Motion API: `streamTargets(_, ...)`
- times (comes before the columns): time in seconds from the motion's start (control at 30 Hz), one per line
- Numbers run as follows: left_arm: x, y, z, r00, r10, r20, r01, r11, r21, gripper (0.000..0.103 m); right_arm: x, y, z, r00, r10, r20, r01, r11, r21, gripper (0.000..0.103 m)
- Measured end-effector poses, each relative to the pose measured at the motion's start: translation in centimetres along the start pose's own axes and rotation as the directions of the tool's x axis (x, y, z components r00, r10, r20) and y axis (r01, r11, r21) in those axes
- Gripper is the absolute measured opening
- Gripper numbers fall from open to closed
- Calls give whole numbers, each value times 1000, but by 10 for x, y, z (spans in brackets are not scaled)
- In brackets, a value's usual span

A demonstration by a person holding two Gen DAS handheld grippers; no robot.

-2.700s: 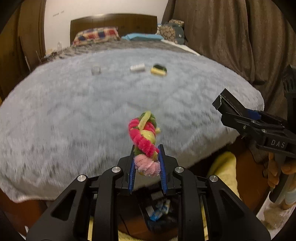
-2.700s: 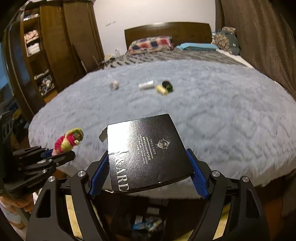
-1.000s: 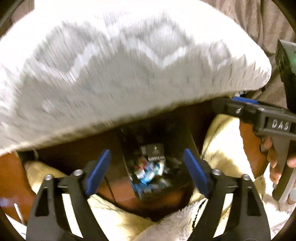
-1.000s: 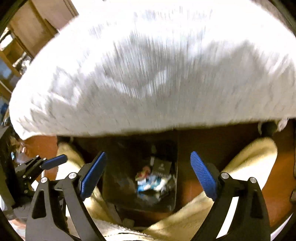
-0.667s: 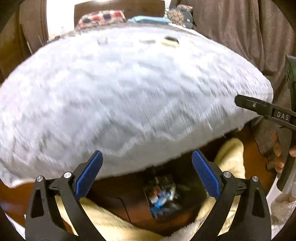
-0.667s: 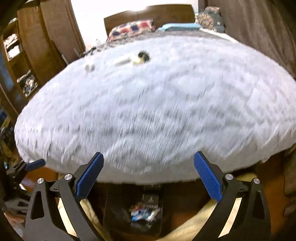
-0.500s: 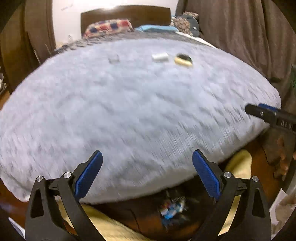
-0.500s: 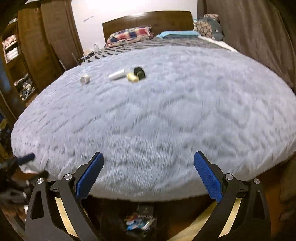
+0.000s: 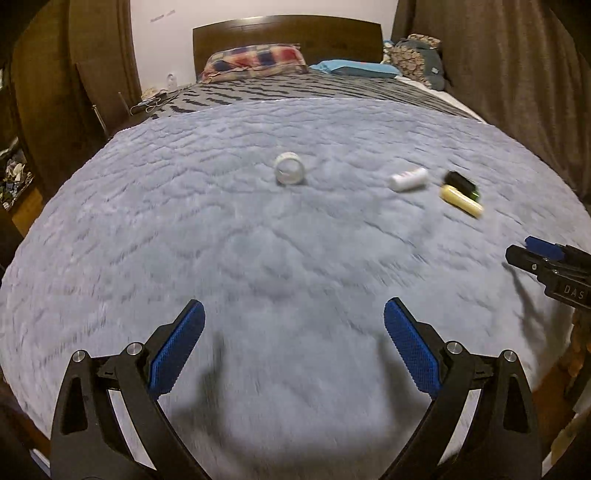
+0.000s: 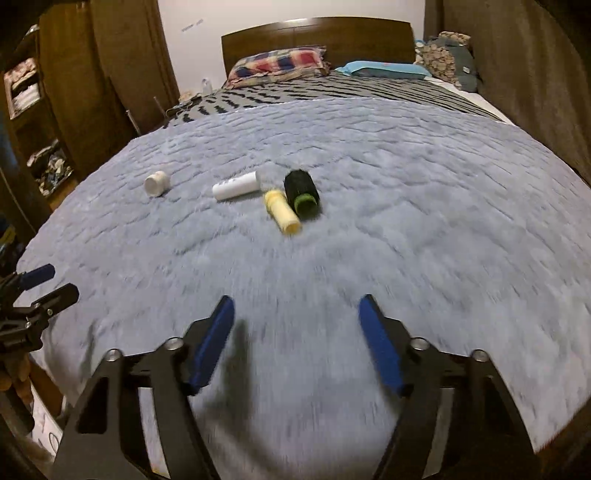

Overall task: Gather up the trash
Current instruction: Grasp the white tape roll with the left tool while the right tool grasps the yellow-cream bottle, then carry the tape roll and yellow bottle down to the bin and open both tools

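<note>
Several small items lie on the grey fleece blanket [image 9: 258, 240] of the bed: a small white tape roll or jar [image 9: 289, 168] [image 10: 157, 183], a white tube [image 9: 408, 179] [image 10: 236, 185], a yellow spool [image 9: 461, 200] [image 10: 282, 211] and a black spool with a green end [image 9: 461, 182] [image 10: 301, 194]. My left gripper [image 9: 291, 339] is open and empty above the blanket's near part. My right gripper [image 10: 297, 336] is open and empty, nearer the spools. Each gripper shows at the edge of the other's view [image 9: 546, 258] [image 10: 37, 291].
Pillows [image 9: 255, 61] and a wooden headboard [image 9: 288, 31] stand at the far end. Brown curtains [image 9: 517, 74] hang on the right. A wooden wardrobe with shelves [image 10: 33, 110] is on the left. The bed's front edge is just below the grippers.
Both grippers dropped the pipe-cleaner bundle and the black box into the bin under the bed edge, then rose and moved forward over the blanket. Both are now open and empty.
</note>
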State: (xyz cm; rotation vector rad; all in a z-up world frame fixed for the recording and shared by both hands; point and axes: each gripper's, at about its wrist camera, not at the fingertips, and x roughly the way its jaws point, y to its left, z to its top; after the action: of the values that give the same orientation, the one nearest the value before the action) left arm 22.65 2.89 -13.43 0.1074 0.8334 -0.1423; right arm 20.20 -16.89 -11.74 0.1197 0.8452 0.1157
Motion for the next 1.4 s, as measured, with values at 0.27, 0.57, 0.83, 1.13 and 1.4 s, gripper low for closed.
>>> streamTargets(0.27, 44, 5, 28, 999, 37, -25, -37, 999, 0, 93, 38, 3, 30, 1000, 0, -15, 0, 1000, -16, 59)
streamTargets(0.57, 76, 10, 52, 999, 39, -32, -39, 999, 2, 92, 55, 25, 42, 997, 56, -46, -59, 995, -84, 38)
streamTargets(0.83, 100, 16, 80, 999, 18, -38, -19, 999, -34, 86, 74, 39, 57, 996, 53, -65, -59, 994, -93, 37)
streamTargets(1.13, 126, 11, 113, 999, -16, -41, 13, 997, -70, 69, 93, 45, 64, 996, 12, -91, -21, 995, -102, 37)
streamTargets(1.4, 128, 3, 113, 996, -42, -75, 39, 999, -38, 31, 84, 39, 60, 997, 9, -78, -15, 997, -80, 17)
